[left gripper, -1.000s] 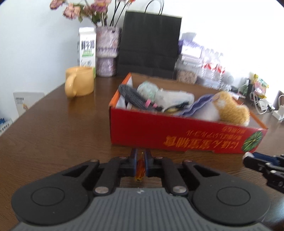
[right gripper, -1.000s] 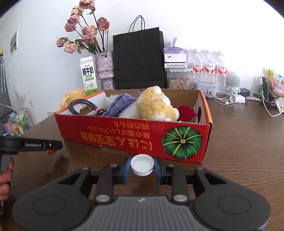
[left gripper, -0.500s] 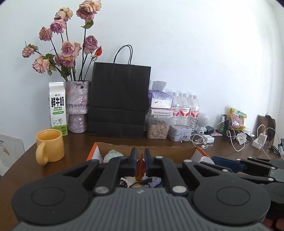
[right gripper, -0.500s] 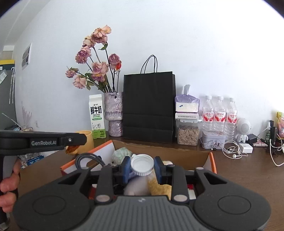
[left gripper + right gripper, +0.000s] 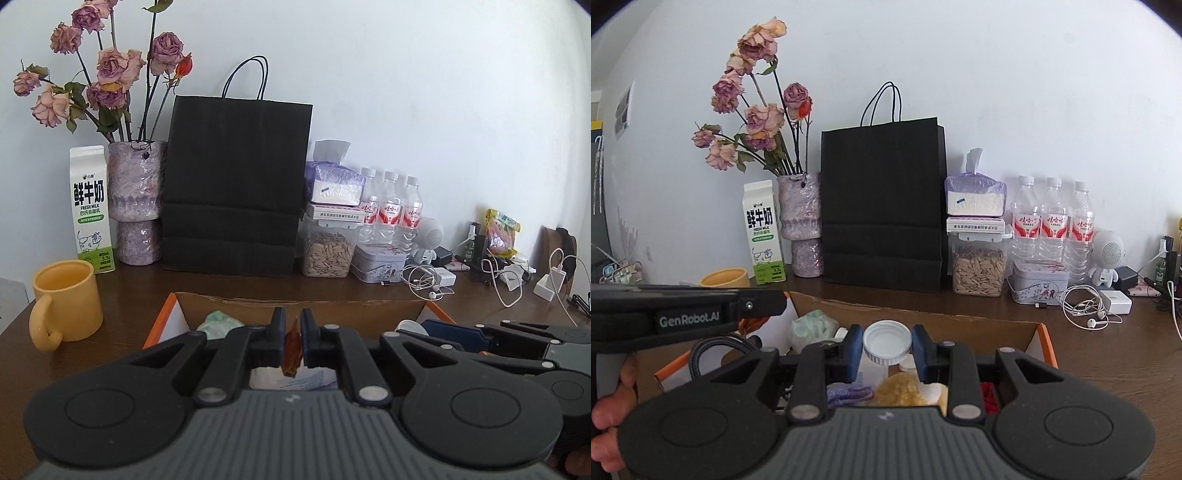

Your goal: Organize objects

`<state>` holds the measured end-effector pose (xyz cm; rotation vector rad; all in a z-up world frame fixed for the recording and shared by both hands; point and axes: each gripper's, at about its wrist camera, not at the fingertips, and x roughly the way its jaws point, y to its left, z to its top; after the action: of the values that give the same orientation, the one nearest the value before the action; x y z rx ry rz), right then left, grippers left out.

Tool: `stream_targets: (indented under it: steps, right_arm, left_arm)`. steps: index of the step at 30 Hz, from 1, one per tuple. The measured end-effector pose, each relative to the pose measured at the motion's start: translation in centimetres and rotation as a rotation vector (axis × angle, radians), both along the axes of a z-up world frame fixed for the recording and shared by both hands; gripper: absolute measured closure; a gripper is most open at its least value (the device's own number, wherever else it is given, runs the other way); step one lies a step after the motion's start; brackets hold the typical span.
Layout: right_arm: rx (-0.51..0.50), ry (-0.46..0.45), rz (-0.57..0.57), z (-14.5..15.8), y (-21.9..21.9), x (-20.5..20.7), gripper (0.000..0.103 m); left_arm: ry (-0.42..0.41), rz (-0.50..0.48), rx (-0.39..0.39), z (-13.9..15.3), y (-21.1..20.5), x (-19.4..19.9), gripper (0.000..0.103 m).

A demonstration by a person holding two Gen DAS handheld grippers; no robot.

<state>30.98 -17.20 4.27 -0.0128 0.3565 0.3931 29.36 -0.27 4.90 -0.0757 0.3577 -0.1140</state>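
The left gripper (image 5: 292,332) clenches a small orange-brown scrap (image 5: 291,350) and the right gripper (image 5: 886,349) grasps a white bottle cap (image 5: 886,341), both hanging above the open cardboard box (image 5: 1039,334) mid-worktop. Each should probably drop lower over a free gap before letting go, so nothing bounces out.

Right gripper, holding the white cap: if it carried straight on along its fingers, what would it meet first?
Probably the contents of the cardboard box. The right gripper tilts slightly downward above the open box, so its white bottle cap would likely reach the items inside or the far wall before the black paper bag; depth is unclear.
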Motion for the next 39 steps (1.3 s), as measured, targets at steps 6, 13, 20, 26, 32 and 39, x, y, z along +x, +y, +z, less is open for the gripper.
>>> stream_targets:
  steps: [6, 13, 20, 26, 32, 39]
  right_arm:
    - [-0.008, 0.026, -0.031, -0.9, -0.6, 0.3, 0.025]
    - [-0.021, 0.033, -0.08, -1.2, -1.3, 0.1, 0.0]
    - [-0.013, 0.023, -0.083, -0.7, -1.8, -0.6, 0.0]
    - [-0.015, 0.015, -0.08, 0.1, -2.2, -3.4, 0.0]
    - [-0.019, 0.027, -0.083, 0.7, -2.8, -7.6, 0.0]
    - [-0.012, 0.068, -0.082, 1.0, -3.3, -12.1, 0.0]
  left_arm:
    - [-0.028, 0.047, 0.04, -0.6, -0.3, -0.1, 0.015]
    - [-0.05, 0.101, 0.06, -0.2, -0.1, -0.6, 0.0]
    - [-0.019, 0.107, 0.061, 0.2, 0.0, -1.7, 0.0]
    - [0.008, 0.109, 0.043, 1.0, 1.0, -4.8, 0.0]
    - [0.044, 0.111, 0.071, 1.3, 1.5, -8.9, 0.0]
    - [0.106, 0.125, 0.079, 0.6, 2.1, -13.1, 0.0]
